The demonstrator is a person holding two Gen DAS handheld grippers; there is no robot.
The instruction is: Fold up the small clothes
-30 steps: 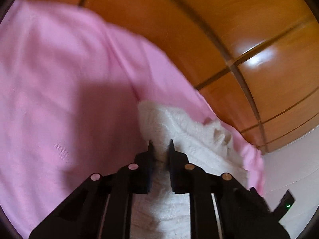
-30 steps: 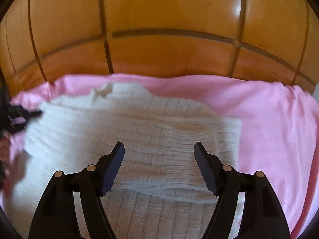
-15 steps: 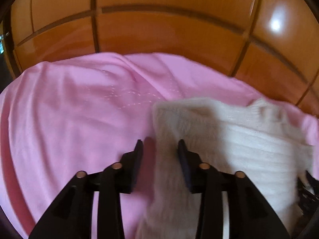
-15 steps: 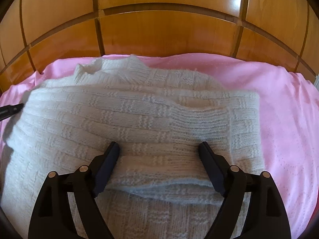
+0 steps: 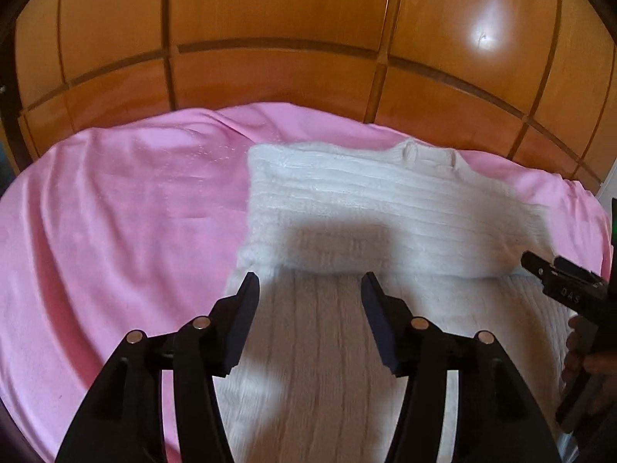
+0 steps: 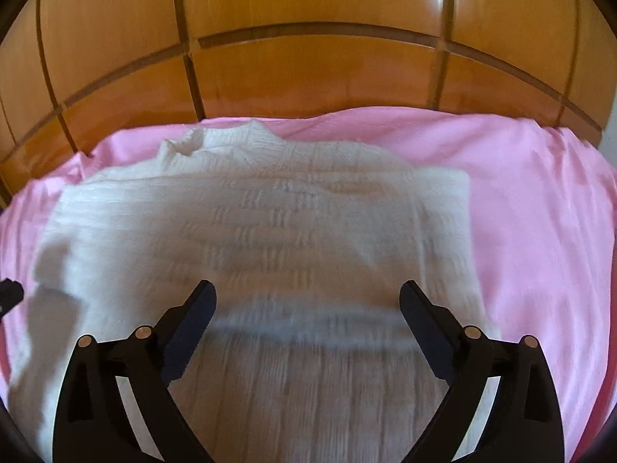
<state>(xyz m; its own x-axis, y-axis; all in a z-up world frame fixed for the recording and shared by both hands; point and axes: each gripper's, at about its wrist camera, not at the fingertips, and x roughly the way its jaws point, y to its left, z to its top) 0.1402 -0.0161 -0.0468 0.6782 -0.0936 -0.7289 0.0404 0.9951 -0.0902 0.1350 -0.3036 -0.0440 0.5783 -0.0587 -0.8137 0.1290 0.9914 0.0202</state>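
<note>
A white knitted sweater (image 5: pixel 366 208) (image 6: pixel 270 223) lies on a pink sheet (image 5: pixel 115 231) (image 6: pixel 540 212), its sleeves folded across the body, collar toward the wooden headboard. My left gripper (image 5: pixel 310 283) hovers over the sweater's lower part near its left edge; its jaws are opening and nothing is pinched between them. My right gripper (image 6: pixel 306 291) hangs above the sweater's middle, below the folded sleeve's edge, jaws opening wide and holding nothing. In the left wrist view the right gripper (image 5: pixel 559 281) enters at the right edge with a person's fingers behind it.
A glossy wooden headboard (image 5: pixel 289 38) (image 6: pixel 308 58) rises right behind the sheet. Bare pink sheet spreads left of the sweater in the left wrist view and right of it in the right wrist view. A white wall (image 5: pixel 611 177) shows far right.
My left gripper let go of the sweater's left edge, opened, swung right and now faces the headboard over the sweater. The right gripper's jaws widened and it drew back slightly.
</note>
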